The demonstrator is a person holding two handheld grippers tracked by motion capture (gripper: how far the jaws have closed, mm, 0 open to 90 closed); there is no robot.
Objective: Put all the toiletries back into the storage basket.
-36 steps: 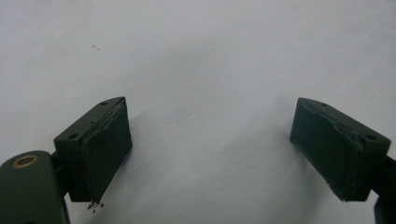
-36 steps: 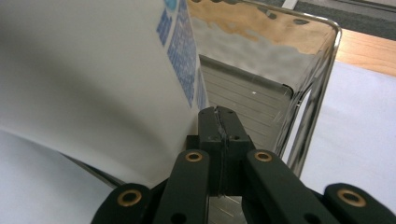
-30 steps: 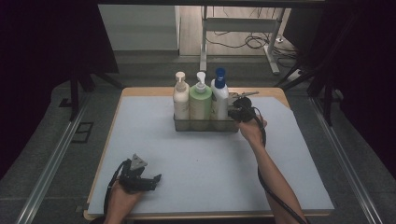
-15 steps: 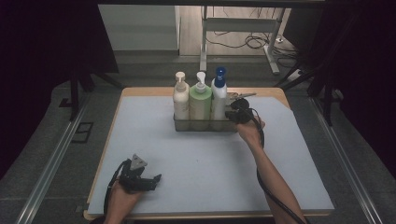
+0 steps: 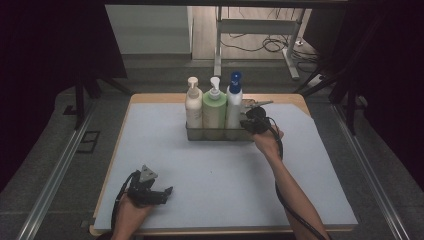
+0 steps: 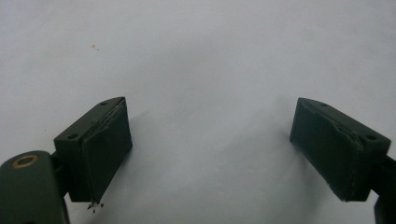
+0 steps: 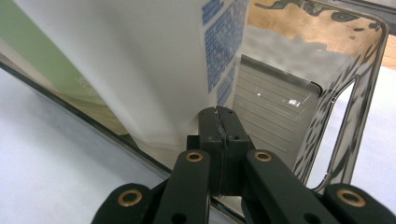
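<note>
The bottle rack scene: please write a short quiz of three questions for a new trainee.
1. True or false: the left gripper holds a bottle.
2. How many pump bottles stand in the metal rack?
3. The right gripper is at which bottle? A cream bottle, B green bottle, C white bottle with blue pump.

Key:
1. False; its jaws are open over the bare mat.
2. Three: cream bottle, green bottle, white bottle with blue pump.
3. C, jaws shut.

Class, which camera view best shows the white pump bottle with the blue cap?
The high view: the white pump bottle with the blue cap stands whole and upright, rightmost in the clear caddy. The right gripper view gives a close patch of its blue-printed side; the left gripper view faces the mat.
</note>
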